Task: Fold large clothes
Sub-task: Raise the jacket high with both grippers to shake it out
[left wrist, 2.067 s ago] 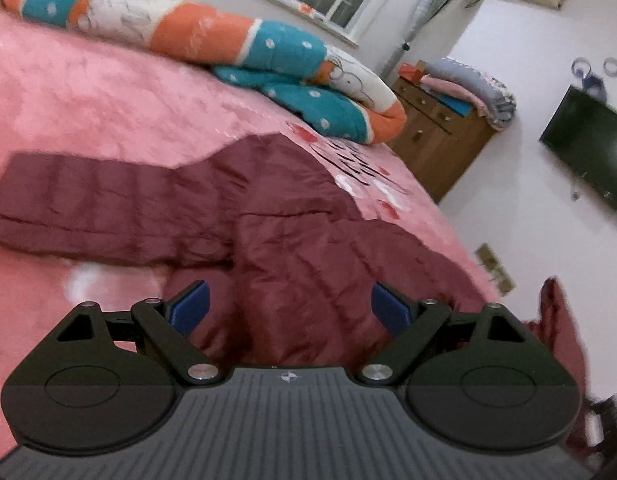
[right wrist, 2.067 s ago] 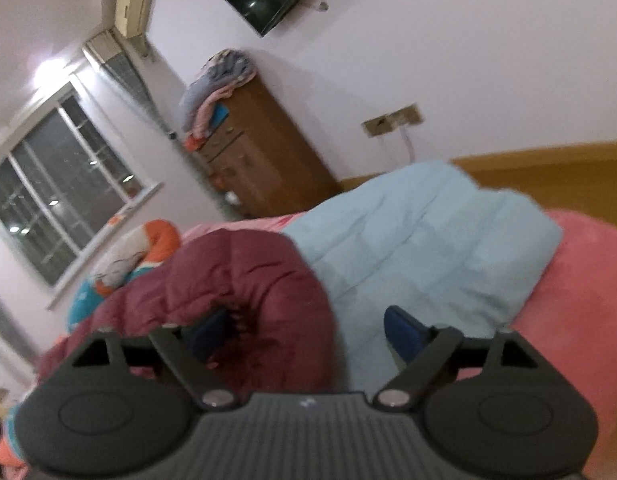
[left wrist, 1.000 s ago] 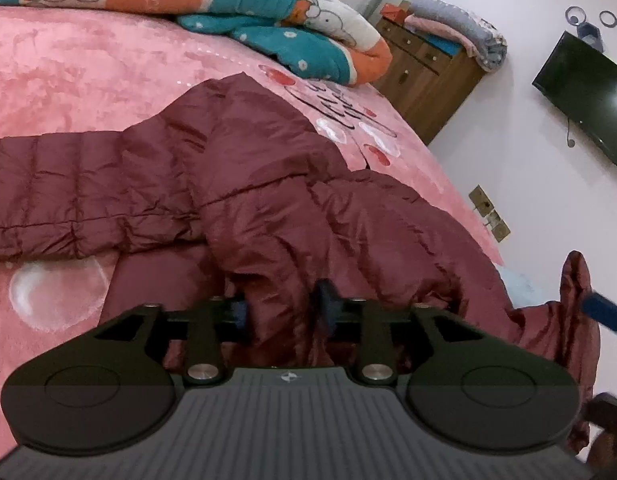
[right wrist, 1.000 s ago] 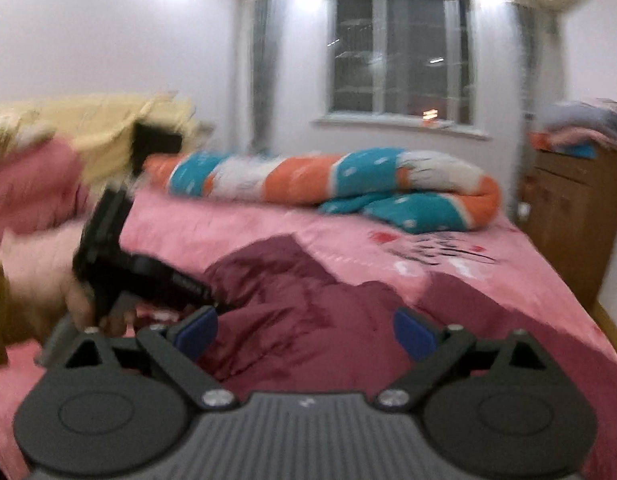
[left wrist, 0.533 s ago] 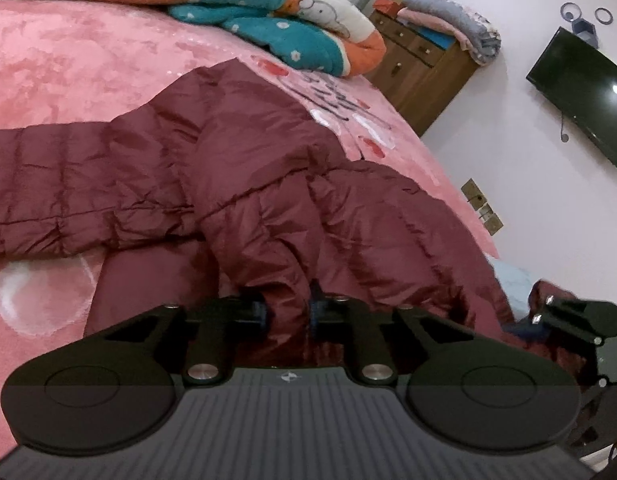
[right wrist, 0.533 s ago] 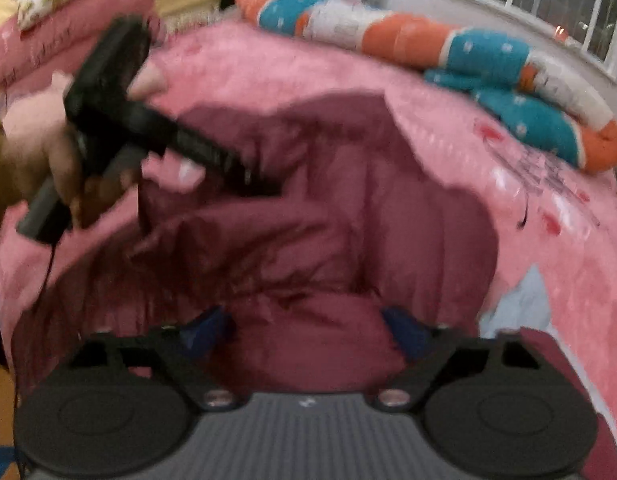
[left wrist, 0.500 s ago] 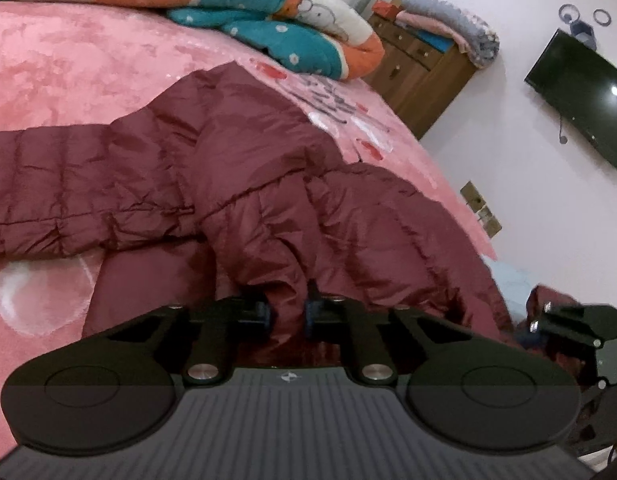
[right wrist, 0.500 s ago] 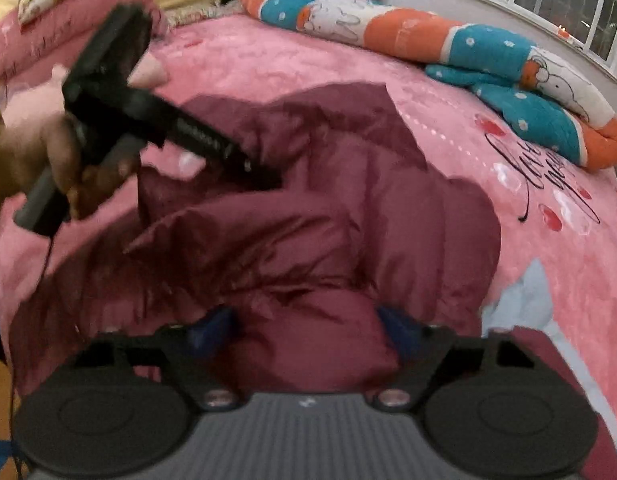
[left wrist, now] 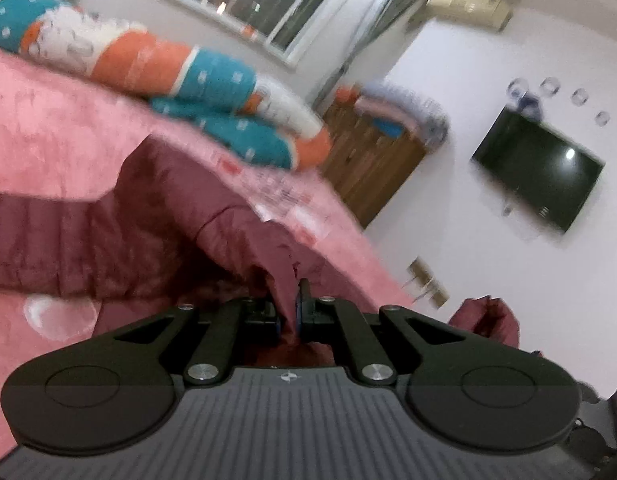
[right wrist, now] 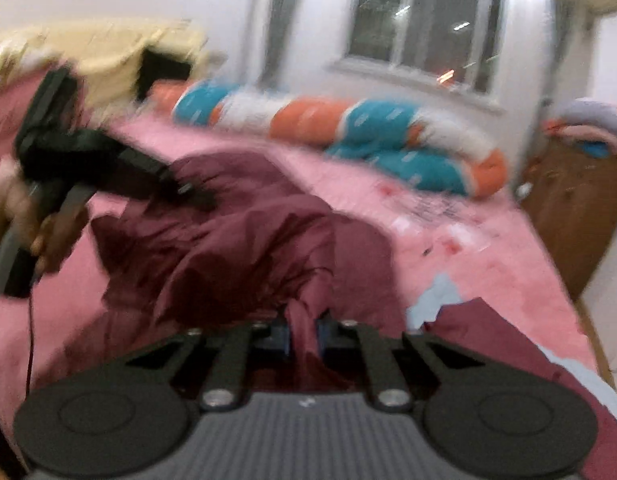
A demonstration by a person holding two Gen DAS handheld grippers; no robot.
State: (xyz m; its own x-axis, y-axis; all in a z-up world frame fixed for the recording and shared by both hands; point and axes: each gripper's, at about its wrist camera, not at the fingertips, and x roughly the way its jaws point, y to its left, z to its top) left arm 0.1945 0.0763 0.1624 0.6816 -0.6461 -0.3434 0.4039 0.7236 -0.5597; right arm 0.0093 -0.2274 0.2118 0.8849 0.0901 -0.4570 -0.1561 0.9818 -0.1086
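Maroon puffer jacket (left wrist: 120,232) lies crumpled on the pink bed (left wrist: 48,128), one sleeve stretched flat toward the left in the left wrist view. Left claw (left wrist: 287,312) has just pinched down on a fold of the jacket, fabric between its pads. Right claw (right wrist: 302,334) has just closed too, gripping another bunch of the same jacket. Light blue garment (right wrist: 436,300) peeks out beside it. Striped rolled quilt (right wrist: 348,136) sits at the far side of the bed. Both views blurred.
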